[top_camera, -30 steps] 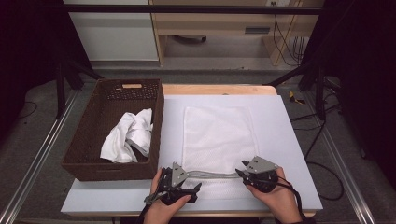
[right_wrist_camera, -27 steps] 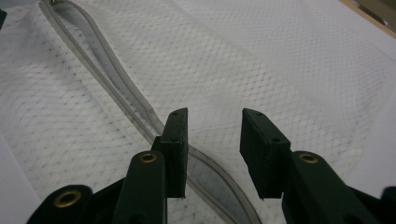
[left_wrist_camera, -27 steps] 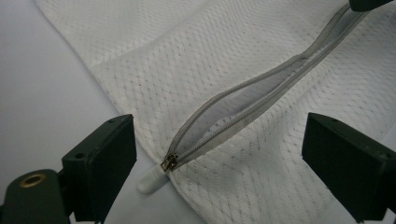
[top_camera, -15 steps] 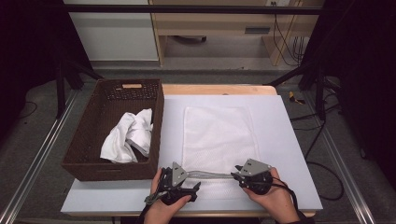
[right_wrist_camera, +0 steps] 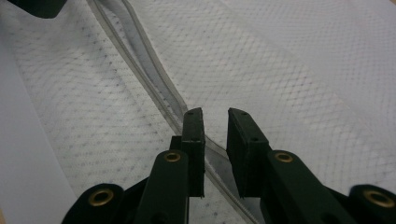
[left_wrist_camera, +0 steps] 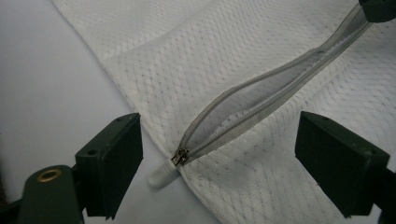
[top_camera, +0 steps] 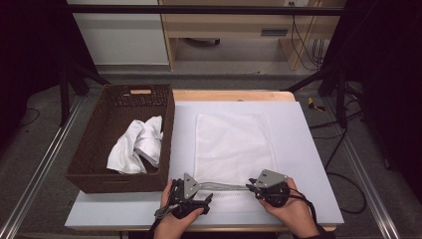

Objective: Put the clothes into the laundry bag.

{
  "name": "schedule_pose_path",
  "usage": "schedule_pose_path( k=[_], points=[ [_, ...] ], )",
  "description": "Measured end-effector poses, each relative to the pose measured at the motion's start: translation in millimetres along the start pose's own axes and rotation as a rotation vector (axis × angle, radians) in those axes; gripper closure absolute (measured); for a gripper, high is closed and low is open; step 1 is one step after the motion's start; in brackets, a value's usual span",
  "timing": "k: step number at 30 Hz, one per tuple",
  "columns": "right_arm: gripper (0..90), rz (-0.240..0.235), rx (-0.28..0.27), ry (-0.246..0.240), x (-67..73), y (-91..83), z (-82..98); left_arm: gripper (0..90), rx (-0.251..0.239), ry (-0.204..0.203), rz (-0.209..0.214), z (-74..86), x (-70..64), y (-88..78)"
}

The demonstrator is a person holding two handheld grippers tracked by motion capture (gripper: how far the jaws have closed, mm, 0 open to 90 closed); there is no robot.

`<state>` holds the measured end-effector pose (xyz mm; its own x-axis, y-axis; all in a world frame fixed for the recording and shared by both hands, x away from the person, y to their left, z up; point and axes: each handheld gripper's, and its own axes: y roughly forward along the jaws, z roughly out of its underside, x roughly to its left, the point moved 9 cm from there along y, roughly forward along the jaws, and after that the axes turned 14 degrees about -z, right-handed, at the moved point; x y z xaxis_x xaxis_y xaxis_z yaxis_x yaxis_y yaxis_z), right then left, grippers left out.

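Note:
A white mesh bag (top_camera: 231,144) lies flat on the table, its grey zipper (top_camera: 224,186) along the near edge and partly unzipped. My left gripper (top_camera: 195,191) is open wide at the zipper's left end. Its jaws (left_wrist_camera: 219,135) have just been closing a little around the metal slider (left_wrist_camera: 180,157) and its white tab (left_wrist_camera: 161,176), without touching them. My right gripper (top_camera: 255,185) is at the zipper's right end. Its jaws (right_wrist_camera: 215,114) have just been closing and stand a narrow gap apart over the zipper tape (right_wrist_camera: 154,79), which passes under and between them.
A dark woven basket (top_camera: 99,124) stands at the left of the table with a crumpled white cloth (top_camera: 137,147) inside. The pale table top (top_camera: 308,164) reaches right of the bag. A wooden strip and shelving lie beyond the far edge.
The right hand has shifted slightly at the zipper's right end. The left hand, the bag and the basket look the same.

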<state>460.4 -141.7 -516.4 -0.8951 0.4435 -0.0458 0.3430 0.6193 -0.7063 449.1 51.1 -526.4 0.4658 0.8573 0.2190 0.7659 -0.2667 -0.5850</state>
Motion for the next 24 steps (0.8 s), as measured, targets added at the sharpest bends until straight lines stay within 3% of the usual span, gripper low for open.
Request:
schedule_pose_path(
  k=[13,24],
  points=[
    [72.0,-0.097,0.024,-0.021,3.3,27.6,-8.6,16.2,0.006,0.002,-0.002,1.5,-2.7,1.2],
    [68.0,-0.110,0.047,-0.047,5.3,39.9,-13.1,16.2,0.004,0.004,-0.002,1.6,-4.6,1.5]
  ],
)
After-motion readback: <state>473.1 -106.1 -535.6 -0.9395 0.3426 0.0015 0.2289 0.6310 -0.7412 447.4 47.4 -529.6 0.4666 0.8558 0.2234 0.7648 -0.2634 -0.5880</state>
